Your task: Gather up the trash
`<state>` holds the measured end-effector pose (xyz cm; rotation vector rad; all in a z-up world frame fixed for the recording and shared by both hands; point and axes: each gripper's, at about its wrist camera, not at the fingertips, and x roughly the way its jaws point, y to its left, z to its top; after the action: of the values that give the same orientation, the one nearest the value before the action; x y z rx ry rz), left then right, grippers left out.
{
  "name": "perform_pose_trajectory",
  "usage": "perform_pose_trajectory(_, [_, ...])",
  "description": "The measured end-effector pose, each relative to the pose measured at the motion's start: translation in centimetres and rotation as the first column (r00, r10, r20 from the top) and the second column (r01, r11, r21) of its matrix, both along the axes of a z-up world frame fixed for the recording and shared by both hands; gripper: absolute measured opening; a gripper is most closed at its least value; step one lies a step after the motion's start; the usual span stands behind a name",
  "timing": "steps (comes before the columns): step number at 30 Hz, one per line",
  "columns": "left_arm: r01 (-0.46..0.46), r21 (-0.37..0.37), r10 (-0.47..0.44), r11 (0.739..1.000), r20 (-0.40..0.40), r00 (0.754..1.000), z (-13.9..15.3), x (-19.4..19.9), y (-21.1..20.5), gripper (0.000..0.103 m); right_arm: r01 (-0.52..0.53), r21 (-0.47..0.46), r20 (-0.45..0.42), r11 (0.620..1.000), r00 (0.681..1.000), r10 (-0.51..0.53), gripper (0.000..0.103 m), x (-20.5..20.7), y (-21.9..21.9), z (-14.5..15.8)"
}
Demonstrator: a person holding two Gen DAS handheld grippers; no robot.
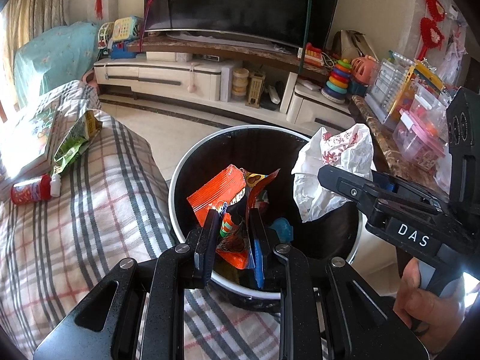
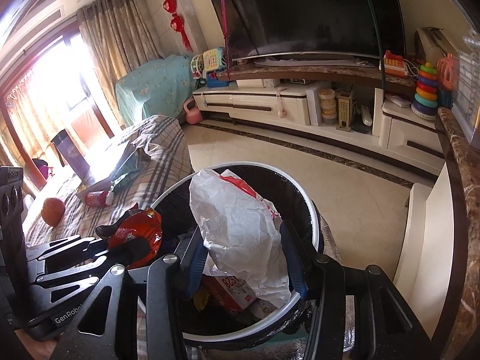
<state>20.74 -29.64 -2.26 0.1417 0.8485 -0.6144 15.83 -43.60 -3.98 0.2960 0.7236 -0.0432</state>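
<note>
on the far left, your checked bed cover (image 1: 99, 198) carries a book (image 1: 30, 138), a green snack bag (image 1: 75, 141) leaning on it, and a small red bottle (image 1: 33, 192) with a white cap lying on its side near the book. in the right wrist view an orange ball (image 2: 53, 211) and a dark cup (image 2: 70, 156) sit on the same bed, further left.

just right of the bed stands the trash bin (image 1: 180, 180), round, black inside with a white rim. your left tool (image 1: 234, 219) hangs over its near side, fingers drawn close and pinching an orange snack wrapper (image 1: 219, 192); the wrapper sticks up above the fingers, over the bin's opening. a blue scrap (image 1: 282, 228) lies in the bin beside it.

further right, your right tool (image 2: 243, 258) holds a crumpled white bag (image 2: 240, 219) with red print, its fingers partly spread and pressing the bag from both sides. the bag hangs over the right part of the bin, above a red and white box (image 2: 234, 294) already inside. your hand (image 1: 426, 300) grips that tool's handle at the near right.

behind, a dark tv (image 1: 240, 0) stands on a long white cabinet (image 1: 168, 78), with a ring-stack toy (image 1: 337, 81) to its right.
</note>
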Motion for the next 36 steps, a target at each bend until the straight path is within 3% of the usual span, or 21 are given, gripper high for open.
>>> perform_pose_trajectory(22, [0.013,0.004,-0.013,1.0,-0.011,1.0,-0.1,0.7,-0.5,0.023,-0.009,-0.007,-0.031,1.0,0.999,0.009,0.052,0.8,-0.3,-0.1])
perform_pose_trajectory(24, [0.015,0.003,-0.015,1.0,-0.011,1.0,0.0,0.5,-0.4,0.032,-0.009,-0.005,-0.03,1.0,0.999,0.009,0.056,0.9,-0.4,-0.1])
perform_pose_trajectory(26, [0.007,0.001,-0.007,1.0,-0.002,1.0,0.1,0.3,-0.2,0.05,-0.007,0.003,-0.031,1.0,0.999,0.007,0.059,0.8,-0.5,0.0])
perform_pose_trajectory(27, [0.001,-0.002,-0.001,1.0,0.003,1.0,0.2,0.2,0.0,0.054,-0.006,0.008,-0.031,1.0,1.0,0.006,0.061,0.8,-0.6,0.0])
perform_pose_trajectory(29, [-0.009,-0.012,0.009,1.0,0.012,1.0,0.4,-0.1,0.6,0.056,-0.005,0.022,-0.027,1.0,1.0,0.005,0.071,0.6,-0.7,0.1])
perform_pose_trajectory(36, [-0.052,-0.05,0.054,0.997,0.033,0.998,0.9,-1.7,3.6,0.057,-0.002,0.047,0.018,0.999,1.0,0.001,0.088,-0.9,0.1,1.1])
